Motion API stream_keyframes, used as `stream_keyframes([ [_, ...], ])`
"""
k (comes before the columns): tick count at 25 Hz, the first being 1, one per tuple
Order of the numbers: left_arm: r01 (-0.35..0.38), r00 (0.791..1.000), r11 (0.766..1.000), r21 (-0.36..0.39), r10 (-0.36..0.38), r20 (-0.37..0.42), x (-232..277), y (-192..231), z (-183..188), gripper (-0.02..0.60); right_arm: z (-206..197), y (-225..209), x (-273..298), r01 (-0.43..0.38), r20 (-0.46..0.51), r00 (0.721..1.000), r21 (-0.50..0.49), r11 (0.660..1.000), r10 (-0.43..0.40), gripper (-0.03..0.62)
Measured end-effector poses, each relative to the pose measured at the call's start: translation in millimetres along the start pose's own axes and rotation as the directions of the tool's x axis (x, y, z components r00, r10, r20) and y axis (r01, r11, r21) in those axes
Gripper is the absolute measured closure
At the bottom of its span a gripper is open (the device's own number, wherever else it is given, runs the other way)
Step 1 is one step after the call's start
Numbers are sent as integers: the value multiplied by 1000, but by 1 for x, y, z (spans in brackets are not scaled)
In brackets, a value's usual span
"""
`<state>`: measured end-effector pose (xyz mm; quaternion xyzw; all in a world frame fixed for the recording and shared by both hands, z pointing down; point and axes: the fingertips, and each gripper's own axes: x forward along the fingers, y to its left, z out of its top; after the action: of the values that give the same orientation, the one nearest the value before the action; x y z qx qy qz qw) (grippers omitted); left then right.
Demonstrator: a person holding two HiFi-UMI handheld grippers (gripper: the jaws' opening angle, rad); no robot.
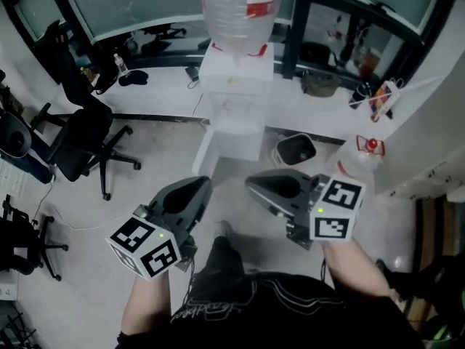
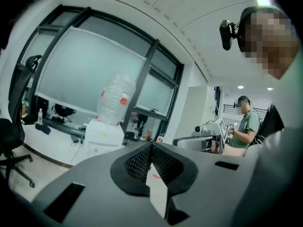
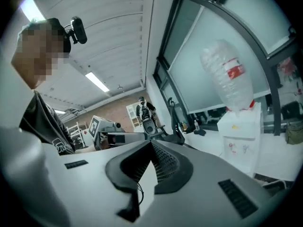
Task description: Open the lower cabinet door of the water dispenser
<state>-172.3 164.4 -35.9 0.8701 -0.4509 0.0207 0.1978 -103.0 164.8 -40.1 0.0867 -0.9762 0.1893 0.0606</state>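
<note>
The white water dispenser (image 1: 236, 86) stands at the far wall with a clear bottle (image 1: 236, 9) upside down on top. A white panel (image 1: 205, 150) juts out from its lower left side; whether this is the cabinet door I cannot tell. Both grippers are held up in front of the person, well short of the dispenser. My left gripper (image 1: 197, 187) and my right gripper (image 1: 253, 183) are shut with nothing between the pads. The dispenser (image 2: 102, 136) lies ahead and to the left in the left gripper view, and the dispenser (image 3: 241, 131) is to the right in the right gripper view.
Black office chairs (image 1: 87, 129) stand on the left. A dark bin (image 1: 294, 150) sits right of the dispenser, and a spare bottle with a red cap (image 1: 363, 158) beside it. Cluttered desks line the window wall. Another person (image 2: 246, 126) stands far off.
</note>
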Motion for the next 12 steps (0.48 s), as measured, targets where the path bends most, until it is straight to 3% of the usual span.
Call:
stream_keyframes([
  [3, 14, 1000, 1000, 20, -14, 16, -18, -35, 21, 580, 22, 30, -22, -8, 20, 1000, -47, 999, 9, 582],
  [7, 34, 999, 999, 40, -35, 13, -36, -65, 41, 580, 49, 61, -43, -48, 96, 994, -8, 999, 48, 582],
  [12, 81, 996, 996, 45, -83, 41, -41, -93, 59, 580, 65, 76, -62, -10, 114, 993, -54, 998, 16, 582],
])
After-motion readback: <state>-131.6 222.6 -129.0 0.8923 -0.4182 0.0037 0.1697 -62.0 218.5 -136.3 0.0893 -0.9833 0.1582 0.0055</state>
